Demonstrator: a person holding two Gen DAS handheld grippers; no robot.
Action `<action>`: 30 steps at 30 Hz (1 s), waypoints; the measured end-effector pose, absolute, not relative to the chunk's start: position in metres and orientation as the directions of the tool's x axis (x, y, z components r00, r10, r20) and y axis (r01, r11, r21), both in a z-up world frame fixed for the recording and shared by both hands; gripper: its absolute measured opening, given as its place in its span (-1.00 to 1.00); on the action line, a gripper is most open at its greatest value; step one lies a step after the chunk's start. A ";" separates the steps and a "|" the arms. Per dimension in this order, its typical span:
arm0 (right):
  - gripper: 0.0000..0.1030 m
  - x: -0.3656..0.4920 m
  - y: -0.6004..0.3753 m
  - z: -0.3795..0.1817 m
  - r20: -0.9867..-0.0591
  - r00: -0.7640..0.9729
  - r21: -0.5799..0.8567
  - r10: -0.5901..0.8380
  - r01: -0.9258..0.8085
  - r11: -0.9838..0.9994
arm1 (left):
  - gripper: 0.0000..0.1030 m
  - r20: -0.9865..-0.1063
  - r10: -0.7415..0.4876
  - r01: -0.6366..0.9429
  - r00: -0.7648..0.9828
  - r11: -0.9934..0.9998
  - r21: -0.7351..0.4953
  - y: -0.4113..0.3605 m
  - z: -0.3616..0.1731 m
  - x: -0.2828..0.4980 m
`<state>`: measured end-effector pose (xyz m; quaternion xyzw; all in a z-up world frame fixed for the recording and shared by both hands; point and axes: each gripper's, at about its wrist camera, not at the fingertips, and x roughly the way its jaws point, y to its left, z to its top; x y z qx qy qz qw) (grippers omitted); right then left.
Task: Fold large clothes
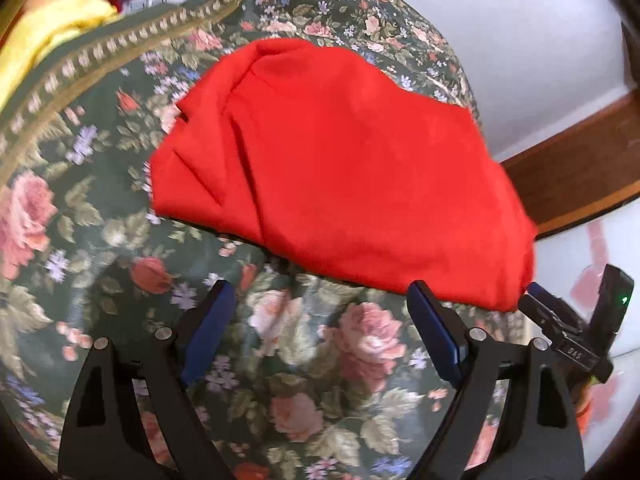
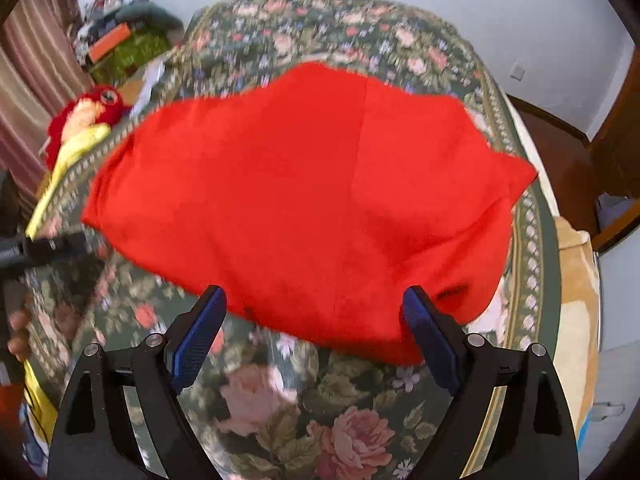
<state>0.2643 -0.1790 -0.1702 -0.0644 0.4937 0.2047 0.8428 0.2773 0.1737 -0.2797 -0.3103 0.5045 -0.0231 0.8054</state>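
Note:
A red garment lies folded in a bundle on a floral bed cover. My left gripper is open and empty, its blue pads just short of the garment's near edge. In the right wrist view the same red garment fills the middle. My right gripper is open, its jaws standing either side of the garment's near edge, not closed on it. The right gripper also shows in the left wrist view at the garment's right corner.
A yellow cloth and a red plush toy lie at the far left of the bed. Clutter is piled beyond. A wooden frame and pale floor lie to the right. A beige blanket hangs at the bed's right edge.

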 end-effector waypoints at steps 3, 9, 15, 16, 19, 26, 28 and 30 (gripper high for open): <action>0.71 0.270 -0.181 -0.165 -0.847 0.441 0.121 0.296 -0.382 0.916 | 0.70 -0.757 -0.436 -0.301 0.487 0.730 -0.614 0.178 -0.295 0.286; 0.71 0.276 -0.185 -0.171 -0.849 0.428 0.161 0.311 -0.352 0.922 | 0.70 -0.634 -0.570 -0.348 0.524 0.536 -0.769 0.191 -0.327 0.306; 0.71 0.277 -0.187 -0.178 -0.864 0.408 0.151 0.294 -0.347 0.926 | 0.66 -0.537 -0.599 -0.323 0.594 0.435 -0.841 0.198 -0.337 0.326; 0.71 0.277 -0.187 -0.179 -0.865 0.407 0.153 0.294 -0.344 0.926 | 0.65 -0.520 -0.596 -0.308 0.612 0.426 -0.851 0.199 -0.336 0.330; 0.71 0.277 -0.189 -0.179 -0.863 0.406 0.163 0.300 -0.338 0.927 | 0.65 -0.465 -0.593 -0.272 0.657 0.389 -0.880 0.202 -0.336 0.339; 0.71 0.279 -0.185 -0.172 -0.859 0.417 0.155 0.299 -0.344 0.926 | -0.12 -0.435 -0.536 -0.282 0.723 0.346 -0.895 0.215 -0.343 0.354; 0.71 0.279 -0.183 -0.169 -0.856 0.422 0.154 0.300 -0.347 0.925 | -0.44 -0.452 -0.509 -0.315 0.733 0.334 -0.888 0.224 -0.347 0.356; 0.71 0.278 -0.181 -0.164 -0.850 0.430 0.152 0.304 -0.352 0.924 | -0.74 -0.455 -0.489 -0.323 0.744 0.333 -0.886 0.231 -0.346 0.352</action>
